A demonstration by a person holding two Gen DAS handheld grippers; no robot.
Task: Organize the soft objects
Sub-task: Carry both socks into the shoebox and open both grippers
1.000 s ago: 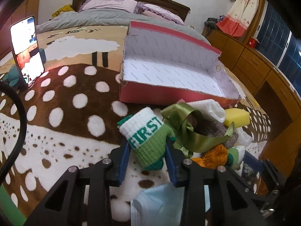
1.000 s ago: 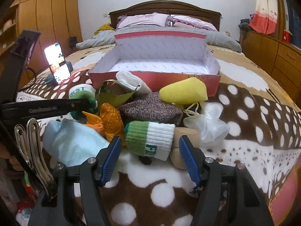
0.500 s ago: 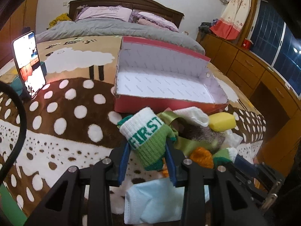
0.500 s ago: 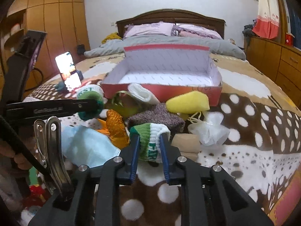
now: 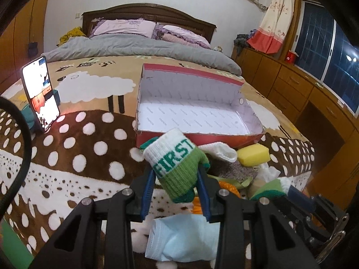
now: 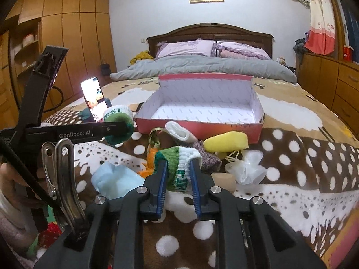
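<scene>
**Both grippers clamped on rolled socks, lifted off the blanket**

The right gripper (image 6: 178,174) has its blue pads pressed on a green-and-white rolled sock (image 6: 179,168); a second ago its jaws stood wide either side of that sock, which lay on the blanket. The sock now hangs clear of the pile, cuff upward. Its lettering is partly covered; only "FIR" in green can be read.

The left gripper (image 5: 176,179) grips a matching sock (image 5: 177,165), as it did a second ago, but higher: the sock now overlaps the near wall of the red box (image 5: 224,139) in the left wrist view. The white band reads "FIRST" in green. On this gripper's arm, seen from the right wrist, white print reads "GenRobot.AI".

The remaining pile sits on the spotted blanket (image 6: 291,168) just in front of the box: blue face mask (image 6: 116,180), orange mesh (image 6: 149,161), grey knit sock (image 6: 207,157), yellow sponge (image 6: 226,142), white sock (image 6: 180,132), clear bag (image 6: 246,168). A lit phone (image 5: 40,92) stands near the blanket's left edge. The box lining carries a repeated print, too small to read.
</scene>
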